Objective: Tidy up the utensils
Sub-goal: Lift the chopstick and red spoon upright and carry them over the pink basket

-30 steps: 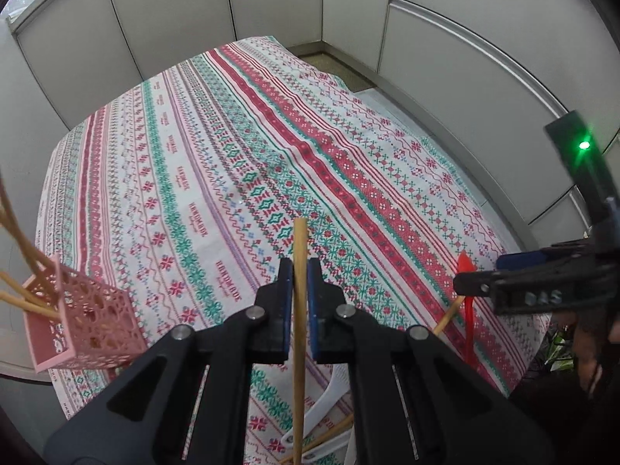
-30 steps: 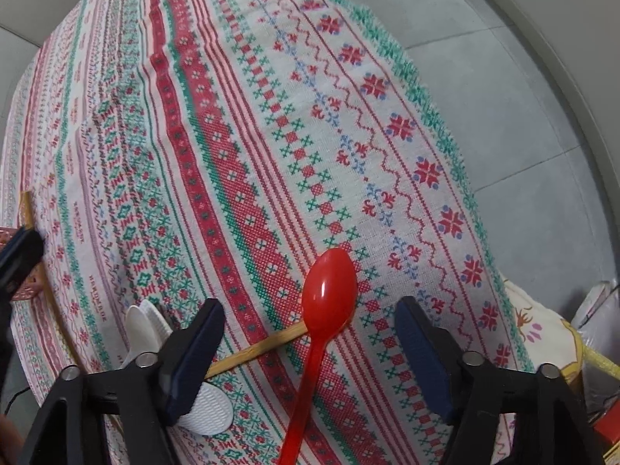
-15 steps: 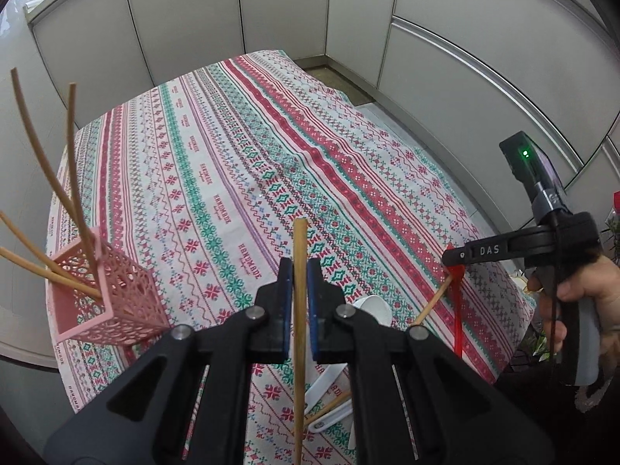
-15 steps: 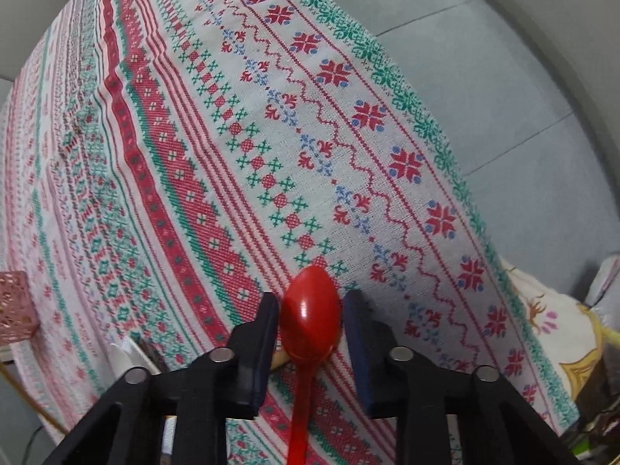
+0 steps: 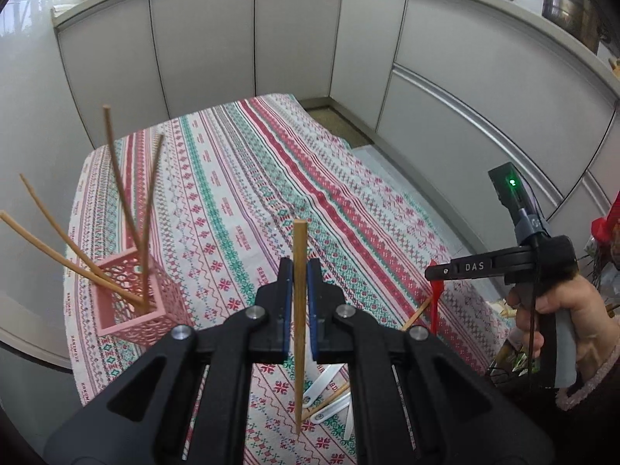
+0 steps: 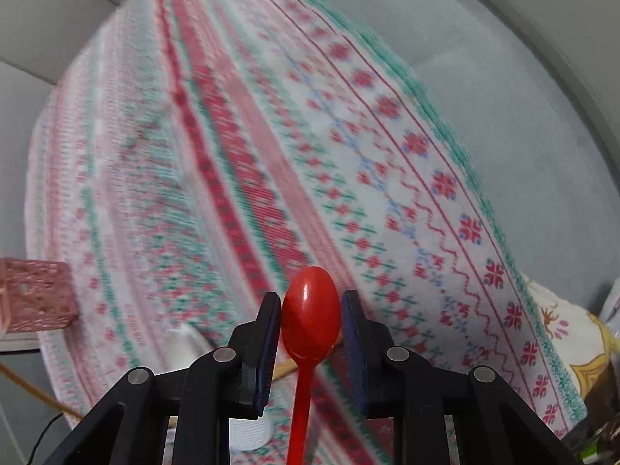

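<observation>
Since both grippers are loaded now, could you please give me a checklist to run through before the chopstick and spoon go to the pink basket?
1. Left gripper shut on the chopstick: ok.
2. Right gripper clamped on the red spoon at its bowl, having just closed: ok.
3. Spoon lifted clear of the tablecloth: cannot tell, view blurred.
4. Pink basket upright on the table: ok.
5. Room in the basket beside its four chopsticks: cannot tell.
6. All utensils collected: not ok, white utensils remain on the cloth.
</observation>
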A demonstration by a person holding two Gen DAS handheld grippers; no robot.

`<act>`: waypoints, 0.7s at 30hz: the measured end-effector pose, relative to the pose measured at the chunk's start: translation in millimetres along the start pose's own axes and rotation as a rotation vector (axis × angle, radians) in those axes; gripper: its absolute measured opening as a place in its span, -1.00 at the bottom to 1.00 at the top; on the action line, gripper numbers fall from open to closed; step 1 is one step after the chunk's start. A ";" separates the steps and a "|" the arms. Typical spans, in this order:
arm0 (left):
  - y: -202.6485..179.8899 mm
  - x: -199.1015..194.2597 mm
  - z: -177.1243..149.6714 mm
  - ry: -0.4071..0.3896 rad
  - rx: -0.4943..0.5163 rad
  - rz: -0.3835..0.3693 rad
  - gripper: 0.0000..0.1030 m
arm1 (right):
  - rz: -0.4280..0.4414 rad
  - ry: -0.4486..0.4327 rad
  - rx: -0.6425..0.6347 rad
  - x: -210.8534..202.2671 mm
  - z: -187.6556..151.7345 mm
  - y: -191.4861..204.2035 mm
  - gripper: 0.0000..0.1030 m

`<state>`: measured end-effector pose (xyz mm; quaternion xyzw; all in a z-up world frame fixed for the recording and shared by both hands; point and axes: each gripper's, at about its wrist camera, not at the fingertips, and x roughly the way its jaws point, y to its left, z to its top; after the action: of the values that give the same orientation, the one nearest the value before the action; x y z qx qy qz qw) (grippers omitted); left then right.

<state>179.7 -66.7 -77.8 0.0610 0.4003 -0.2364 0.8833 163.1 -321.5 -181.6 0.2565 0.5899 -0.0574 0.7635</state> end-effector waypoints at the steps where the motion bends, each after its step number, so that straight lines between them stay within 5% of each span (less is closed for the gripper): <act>1: 2.1 -4.6 0.8 -0.012 -0.006 0.002 -0.85 | 0.005 -0.020 -0.010 -6.3 -1.7 4.3 -0.45; 21: 36.9 -114.6 7.6 -0.317 -0.094 0.037 -0.85 | 0.185 -0.457 -0.162 -140.8 -33.6 89.3 -0.45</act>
<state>137.1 5.8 8.6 -0.0112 0.2653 -0.2078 0.9415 126.7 -259.4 -27.5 0.2278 0.3787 0.0037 0.8971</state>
